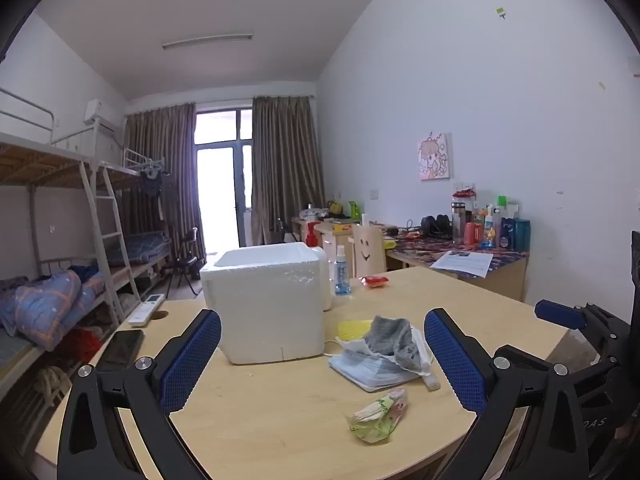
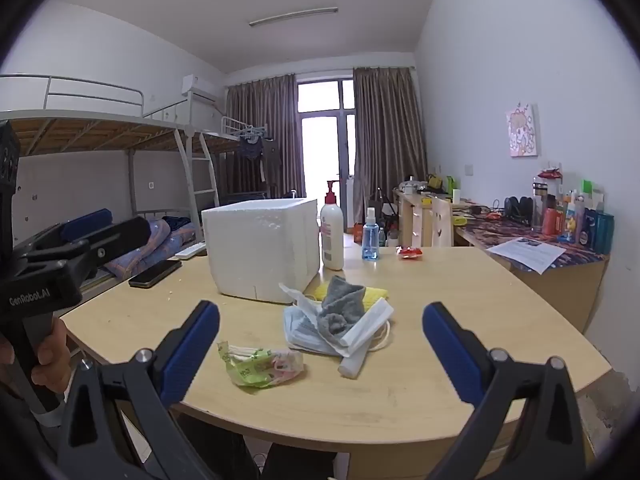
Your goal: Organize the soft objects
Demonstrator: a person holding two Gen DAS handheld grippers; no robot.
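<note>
Both wrist views near-level over the table (image 1: 280,420), side by side — sharing foam box (image 2: 260,248), facing window

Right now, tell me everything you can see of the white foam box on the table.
The white foam box looks like expanded polystyrene: thick pebbled walls, roughly cubic, small nicks along its bottom edge. It stands upright on the wooden table, with no lid on it; the left wrist view shows a white inside, but not the bottom. A lotion pump bottle stands close beside it, and the pile of masks lies just in front. Neither gripper touches it.
</note>
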